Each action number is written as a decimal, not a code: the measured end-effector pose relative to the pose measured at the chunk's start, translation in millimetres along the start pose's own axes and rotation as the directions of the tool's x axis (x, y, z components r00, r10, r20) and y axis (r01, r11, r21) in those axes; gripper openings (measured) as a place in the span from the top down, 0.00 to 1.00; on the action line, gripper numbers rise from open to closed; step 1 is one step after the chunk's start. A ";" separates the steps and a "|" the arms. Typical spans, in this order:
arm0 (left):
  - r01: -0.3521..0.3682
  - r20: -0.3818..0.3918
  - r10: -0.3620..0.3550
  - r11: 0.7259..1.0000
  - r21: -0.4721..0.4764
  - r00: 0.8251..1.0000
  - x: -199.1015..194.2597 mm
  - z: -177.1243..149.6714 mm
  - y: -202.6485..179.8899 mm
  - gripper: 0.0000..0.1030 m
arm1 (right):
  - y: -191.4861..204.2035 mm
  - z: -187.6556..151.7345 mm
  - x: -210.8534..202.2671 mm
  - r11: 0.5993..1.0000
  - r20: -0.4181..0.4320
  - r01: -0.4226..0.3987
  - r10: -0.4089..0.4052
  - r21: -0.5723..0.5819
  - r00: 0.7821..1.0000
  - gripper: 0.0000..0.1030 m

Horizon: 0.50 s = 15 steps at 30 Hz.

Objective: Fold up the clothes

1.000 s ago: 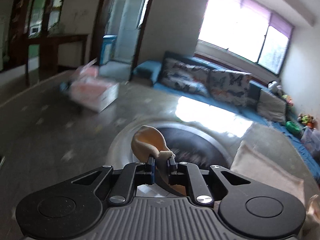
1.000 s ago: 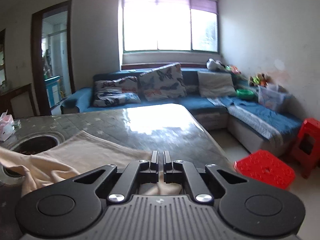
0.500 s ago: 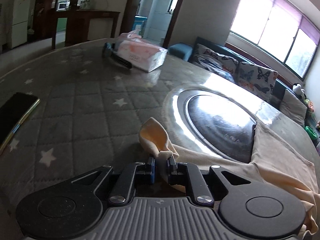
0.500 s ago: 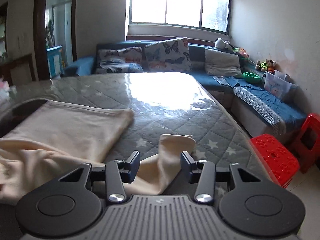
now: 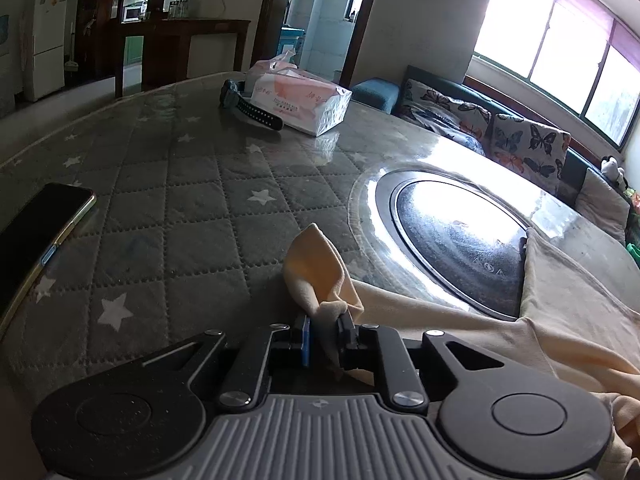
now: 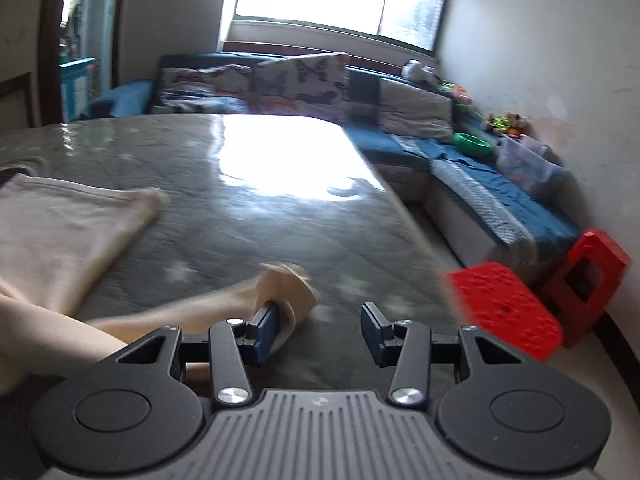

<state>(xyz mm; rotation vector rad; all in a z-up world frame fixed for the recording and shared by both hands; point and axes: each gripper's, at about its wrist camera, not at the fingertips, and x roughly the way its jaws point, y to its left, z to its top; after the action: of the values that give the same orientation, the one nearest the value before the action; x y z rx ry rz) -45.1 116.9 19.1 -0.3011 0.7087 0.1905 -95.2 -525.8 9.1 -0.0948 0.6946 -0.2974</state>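
A cream garment lies spread on the grey quilted table. My left gripper is shut on a bunched corner of the garment, low over the table. In the right wrist view the same garment lies at the left, and its sleeve end rests on the table by the left finger. My right gripper is open and holds nothing.
A black phone lies at the left edge. A tissue box and a black watch sit at the far side. A round inset plate is in the table's middle. Red stools stand beyond the right edge.
My right gripper has opened wider and let the sleeve end drop onto the table. My left gripper has stayed shut on its corner and come down low over the table.
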 end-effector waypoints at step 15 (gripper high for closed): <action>-0.012 0.031 0.008 0.994 0.112 0.999 -25.9 5.5 -2.7 0.66 | 5.0 -6.2 -52.4 0.983 0.025 -0.170 0.172 -0.065 0.985 0.56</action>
<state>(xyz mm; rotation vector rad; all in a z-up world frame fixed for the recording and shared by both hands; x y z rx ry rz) -60.3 114.3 40.8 -0.1874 0.6882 0.1640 -136.2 -505.1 35.7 -0.0986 0.6776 -0.1094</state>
